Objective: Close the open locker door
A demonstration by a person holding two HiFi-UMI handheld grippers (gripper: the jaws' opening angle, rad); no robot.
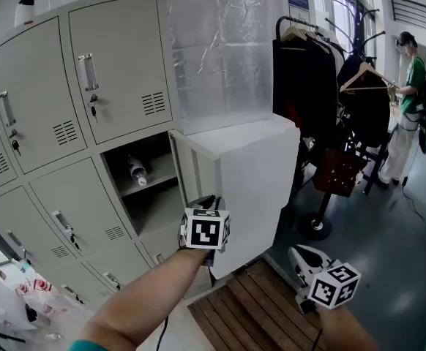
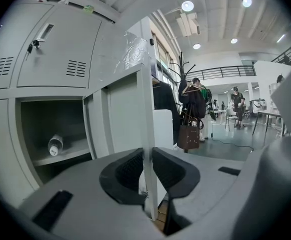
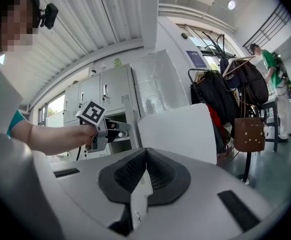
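Left claw pinches the locker door edge (door ajar).

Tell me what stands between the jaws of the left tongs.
The edge of the open locker door; the left gripper view shows the left tongs clamped on it.

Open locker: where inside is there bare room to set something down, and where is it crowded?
The shelf is bare to the right of the lying bottle. The compartment floor under the shelf looks bare too. It is tight in front on the right, where the left gripper clamps the door by its edge.
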